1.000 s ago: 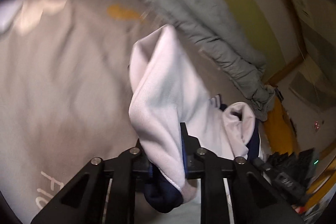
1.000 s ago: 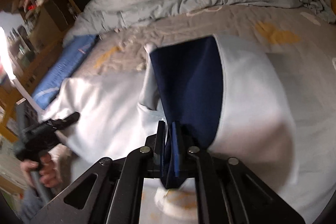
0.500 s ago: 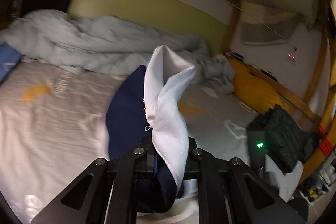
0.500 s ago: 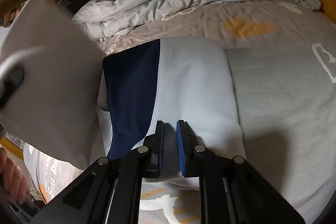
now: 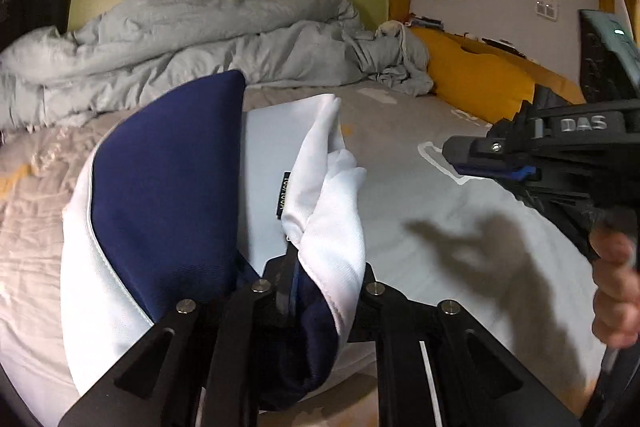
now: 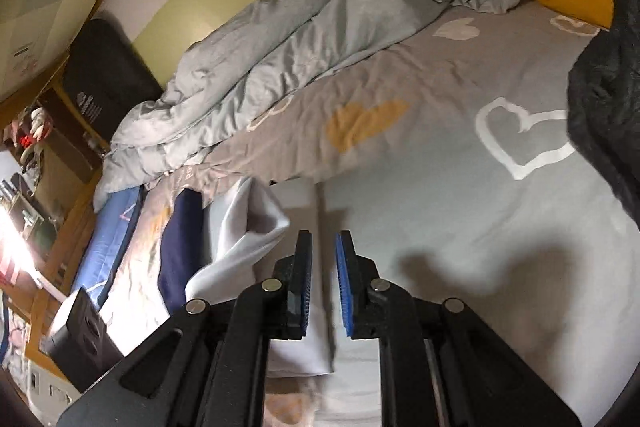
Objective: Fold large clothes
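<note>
A white garment with a navy panel (image 5: 172,187) hangs from my left gripper (image 5: 290,287), which is shut on a bunched fold low in the left wrist view. The cloth drapes over both jaws and hides the pads. A small black label shows on the white part (image 5: 332,211). My right gripper (image 5: 456,159) hovers over the bed at the right, apart from the garment, with a person's hand (image 5: 616,287) on its grip. In the right wrist view the right gripper (image 6: 323,247) is open by a narrow gap with nothing between the pads. The garment (image 6: 240,231) lies below and to its left.
The bed sheet (image 6: 440,187) is grey with heart prints. A crumpled grey duvet (image 5: 200,39) runs along the far wall, with a yellow pillow (image 5: 480,83) beside it. A black garment (image 6: 600,99) lies at the right edge. A wooden bed frame and shelves stand at the left.
My right gripper let go of the garment and moved off to the right. The left gripper rolled and swung across the bed, still carrying the cloth, whose navy side now faces the camera.
</note>
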A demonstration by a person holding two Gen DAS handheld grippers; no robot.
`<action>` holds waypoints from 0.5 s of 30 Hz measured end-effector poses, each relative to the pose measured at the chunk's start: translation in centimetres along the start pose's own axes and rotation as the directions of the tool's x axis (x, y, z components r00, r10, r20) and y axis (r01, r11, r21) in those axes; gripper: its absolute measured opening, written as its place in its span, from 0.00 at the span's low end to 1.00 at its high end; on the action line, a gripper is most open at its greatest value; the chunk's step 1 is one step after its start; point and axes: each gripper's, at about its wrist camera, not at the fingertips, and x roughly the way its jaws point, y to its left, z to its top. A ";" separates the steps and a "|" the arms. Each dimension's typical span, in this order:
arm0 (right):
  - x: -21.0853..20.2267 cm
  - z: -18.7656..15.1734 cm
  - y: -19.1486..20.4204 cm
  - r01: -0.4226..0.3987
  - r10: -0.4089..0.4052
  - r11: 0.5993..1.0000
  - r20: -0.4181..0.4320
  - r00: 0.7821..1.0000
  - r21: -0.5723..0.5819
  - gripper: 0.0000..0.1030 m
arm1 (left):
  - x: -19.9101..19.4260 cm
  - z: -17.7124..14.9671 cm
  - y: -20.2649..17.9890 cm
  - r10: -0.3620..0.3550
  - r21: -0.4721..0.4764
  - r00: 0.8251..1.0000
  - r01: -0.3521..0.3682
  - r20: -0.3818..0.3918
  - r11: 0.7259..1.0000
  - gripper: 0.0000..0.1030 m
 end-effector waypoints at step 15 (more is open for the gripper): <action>-2.7 -0.6 3.5 0.006 0.005 0.994 0.095 0.995 -0.112 0.17 | -13.6 0.0 7.5 0.110 -0.145 0.970 -0.079 0.217 0.986 0.83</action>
